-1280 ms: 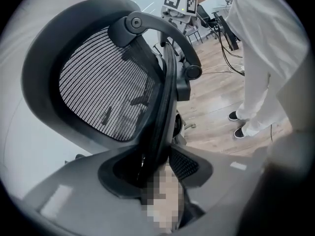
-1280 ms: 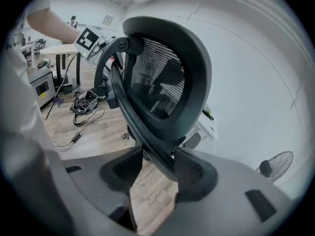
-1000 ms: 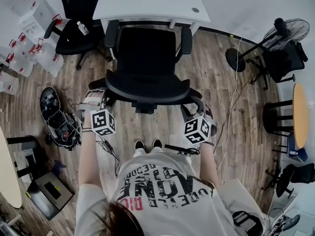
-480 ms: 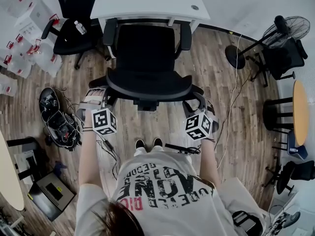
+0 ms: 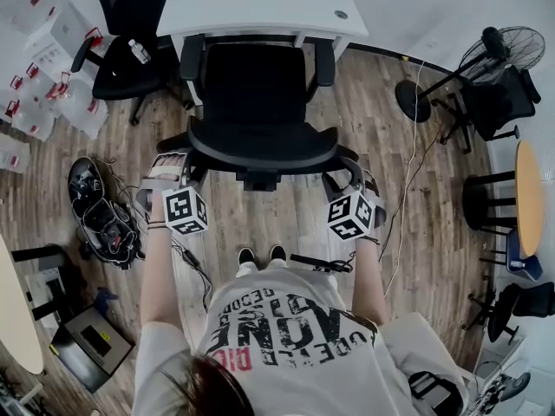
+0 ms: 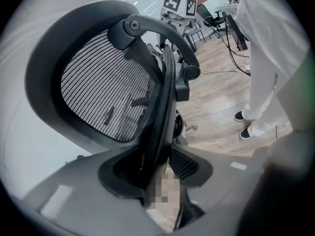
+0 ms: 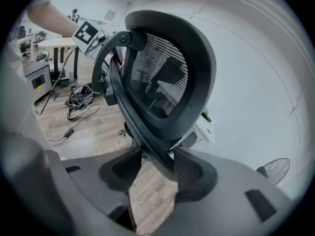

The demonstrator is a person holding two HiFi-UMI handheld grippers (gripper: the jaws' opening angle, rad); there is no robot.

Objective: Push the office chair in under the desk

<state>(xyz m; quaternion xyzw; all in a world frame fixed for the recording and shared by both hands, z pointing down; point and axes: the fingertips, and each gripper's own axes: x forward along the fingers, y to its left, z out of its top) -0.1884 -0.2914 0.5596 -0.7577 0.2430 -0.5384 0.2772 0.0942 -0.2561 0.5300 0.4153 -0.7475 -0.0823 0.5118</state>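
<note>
— Spotted the office chair (image 5: 256,89)?
— Yes, dead centre on the wood floor (image 5: 381,137), backrest turned to the near side, seat facing the white bench (image 5: 260,7) at the far side. Armrest tips right at the bench's near edge, with most of the seat out in the open.
— And the left gripper (image 5: 169,170)?
— Clamped on the left end of the backrest's rim. In its own view, black frame caught between the two pads, mesh panel rising beyond.
— Same for the right gripper (image 5: 345,173)?
— Closed around the right end of that rim. Frame pressed to the right pad, a sliver of floor showing by the left one.
— Anything else about?
— Far left beside the bench, a second black chair (image 5: 130,24) with a water bottle (image 5: 137,52) lying on it. Further left, white boxes (image 5: 43,59). Left of the left gripper, a tangle of cables (image 5: 102,213) on the floor. Far right, a standing fan (image 5: 507,46). Near side, dark shoes (image 5: 260,255) just behind the chair's base
</note>
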